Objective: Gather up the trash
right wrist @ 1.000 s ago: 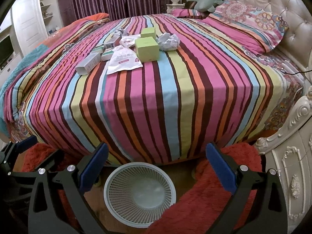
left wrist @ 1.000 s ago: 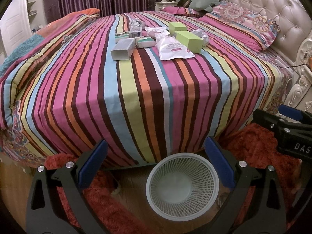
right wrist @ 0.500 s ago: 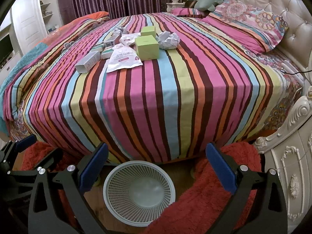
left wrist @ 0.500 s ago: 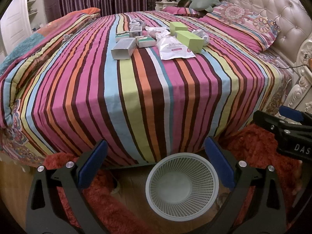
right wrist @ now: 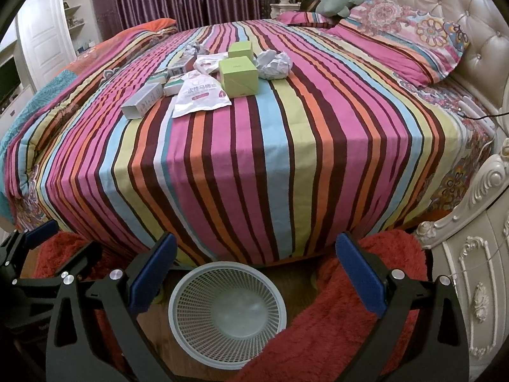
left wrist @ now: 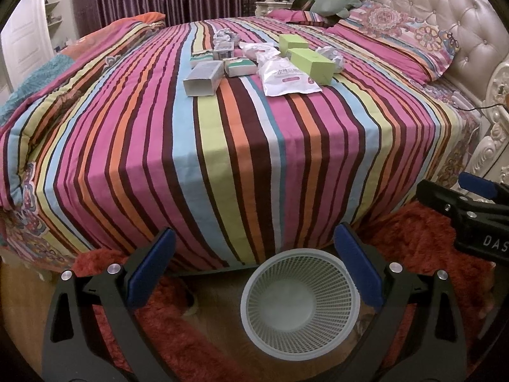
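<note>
Boxes, white packet (left wrist: 288,76), crumpled paper (right wrist: 273,63) — clustered mid-bed; basket (left wrist: 300,289) empty.

Boxes, a white pouch (right wrist: 201,97) and crumpled paper (right wrist: 273,64) lie clustered on a striped bedspread (right wrist: 270,159) — well apart from the empty mesh basket (right wrist: 227,310) on the floor below, framed between the right gripper's (right wrist: 254,277) spread blue-padded fingers (right wrist: 361,275).

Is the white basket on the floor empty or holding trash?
Empty: the basket's bare bottom shows in both views; all trash still lies on the bed.
</note>
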`<state>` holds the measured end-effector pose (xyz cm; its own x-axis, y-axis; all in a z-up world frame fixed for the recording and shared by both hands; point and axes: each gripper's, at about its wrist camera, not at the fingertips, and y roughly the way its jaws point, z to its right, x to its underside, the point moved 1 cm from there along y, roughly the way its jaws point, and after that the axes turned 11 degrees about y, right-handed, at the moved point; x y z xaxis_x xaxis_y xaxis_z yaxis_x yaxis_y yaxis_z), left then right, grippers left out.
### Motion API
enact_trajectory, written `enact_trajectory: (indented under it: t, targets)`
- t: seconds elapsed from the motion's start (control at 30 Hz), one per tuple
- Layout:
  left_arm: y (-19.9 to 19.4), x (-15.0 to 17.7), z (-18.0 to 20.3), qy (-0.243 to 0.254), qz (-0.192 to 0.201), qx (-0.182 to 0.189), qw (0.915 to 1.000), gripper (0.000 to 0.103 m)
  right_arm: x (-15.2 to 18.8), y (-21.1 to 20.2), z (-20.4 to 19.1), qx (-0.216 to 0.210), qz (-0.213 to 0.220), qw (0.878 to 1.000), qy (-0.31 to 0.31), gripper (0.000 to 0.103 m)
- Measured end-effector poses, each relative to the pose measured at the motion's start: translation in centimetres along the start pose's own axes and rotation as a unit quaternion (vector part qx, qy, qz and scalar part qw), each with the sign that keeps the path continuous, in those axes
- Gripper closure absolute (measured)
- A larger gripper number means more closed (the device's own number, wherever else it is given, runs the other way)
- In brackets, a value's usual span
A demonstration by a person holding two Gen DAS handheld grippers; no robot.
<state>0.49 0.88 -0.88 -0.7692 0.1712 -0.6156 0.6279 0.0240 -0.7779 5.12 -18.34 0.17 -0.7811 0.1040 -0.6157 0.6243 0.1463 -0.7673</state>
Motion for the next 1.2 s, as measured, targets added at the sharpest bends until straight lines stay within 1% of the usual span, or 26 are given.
enact_trajectory:
  t: [0.7, 0.87, 1.07, 1.2]
  targets:
    - [0.2, 0.0, 0.1, -0.001, -0.005, 0.0, 1.0, 0.006, 0.3, -0.1, -0.2, -0.007, -0.009, 1.0, -0.005, 0.007]
    - [0.5, 0.0, -0.1, -0.008, -0.01, 0.003, 0.9999, 0.006, 0.1, -0.4, -0.6, -0.007, -0.001, 1.0, -0.016, 0.007]
    - [0.7, -0.1, -0.5, -0.009, -0.008, -0.011, 0.9999, 0.006, -0.2, -0.6, -0.8, -0.018, 0.01, 1.0, -0.022, 0.007]
    - [1.0, -0.4, -1.1, -0.008, -0.005, -0.012, 0.9999, 0.006, -0.6, -0.4, -1.3, -0.028, 0.019, 0.999, -0.036, 0.007]
